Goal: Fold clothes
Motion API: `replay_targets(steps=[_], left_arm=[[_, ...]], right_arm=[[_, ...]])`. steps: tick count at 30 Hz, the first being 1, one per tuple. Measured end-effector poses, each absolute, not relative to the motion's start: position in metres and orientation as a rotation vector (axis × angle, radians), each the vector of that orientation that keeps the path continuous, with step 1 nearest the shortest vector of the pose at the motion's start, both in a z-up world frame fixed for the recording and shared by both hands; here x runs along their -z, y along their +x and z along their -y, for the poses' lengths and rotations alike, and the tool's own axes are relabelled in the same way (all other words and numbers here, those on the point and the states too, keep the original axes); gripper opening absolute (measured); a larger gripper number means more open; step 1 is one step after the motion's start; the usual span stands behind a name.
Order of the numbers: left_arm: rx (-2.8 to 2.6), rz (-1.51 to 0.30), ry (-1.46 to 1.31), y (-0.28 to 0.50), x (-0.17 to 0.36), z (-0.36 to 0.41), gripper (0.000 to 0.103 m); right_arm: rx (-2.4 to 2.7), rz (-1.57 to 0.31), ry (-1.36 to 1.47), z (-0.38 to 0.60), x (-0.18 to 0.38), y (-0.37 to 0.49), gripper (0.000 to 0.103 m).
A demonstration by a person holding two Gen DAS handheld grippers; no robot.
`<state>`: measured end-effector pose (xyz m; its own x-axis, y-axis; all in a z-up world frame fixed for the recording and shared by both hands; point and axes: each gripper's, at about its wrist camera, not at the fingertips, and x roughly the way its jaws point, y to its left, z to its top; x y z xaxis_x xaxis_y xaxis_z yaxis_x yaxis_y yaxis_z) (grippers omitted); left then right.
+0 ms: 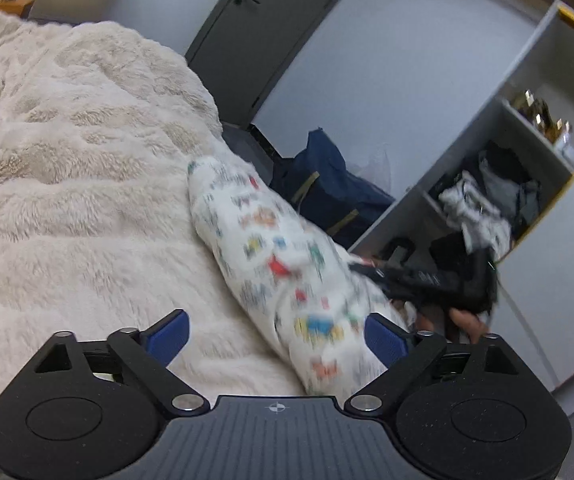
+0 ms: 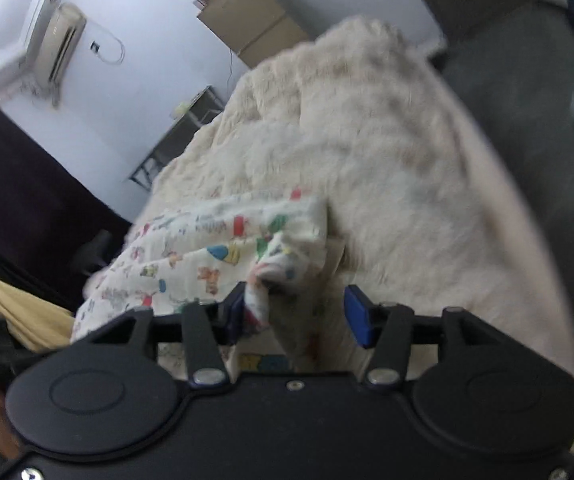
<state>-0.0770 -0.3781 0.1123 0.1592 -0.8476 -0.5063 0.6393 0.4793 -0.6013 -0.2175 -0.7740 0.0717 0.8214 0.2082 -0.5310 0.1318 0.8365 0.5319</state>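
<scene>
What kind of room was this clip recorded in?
Most likely a bedroom: a bed under a fluffy cream blanket, an open wardrobe stuffed with clothes, and a wall air conditioner.

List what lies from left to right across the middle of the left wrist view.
Cream fluffy blanket → white printed garment → navy bag on the floor → open wardrobe shelf stuffed with clothes.
</scene>
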Motion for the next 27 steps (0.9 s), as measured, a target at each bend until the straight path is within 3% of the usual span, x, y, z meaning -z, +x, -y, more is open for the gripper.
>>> replay_targets(steps=[8, 10, 13, 16, 24, 27], left_arm=[[1.022, -1.18, -0.484, 0.01, -0.076, 0.431, 0.091], [1.016, -1.21, -0.491, 0.017, -0.066, 0.448, 0.064], [1.012, -1.209, -0.515, 0.017, -0.063, 0.46, 0.035], [1.004, -1.144, -0.524, 0.009, -0.08, 0.456, 0.022], [0.775, -0.72, -0.591, -0.065, -0.154, 0.341, 0.019], [0.713, -0.716, -0.675, -0.076, -0.146, 0.314, 0.019]], right_arm=[[-0.125, -0.57, 0.17, 0.677, -0.134, -0.246, 0.067], [-0.175, -0.563, 0.036, 0.632, -0.144, -0.254, 0.068], [-0.22, -0.587, -0.082, 0.577, -0.15, -0.25, 0.068], [-0.201, -0.608, -0.174, 0.541, -0.147, -0.238, 0.068], [-0.152, -0.545, -0.312, 0.48, -0.14, -0.24, 0.072], [-0.16, -0.527, -0.371, 0.446, -0.14, -0.245, 0.072]])
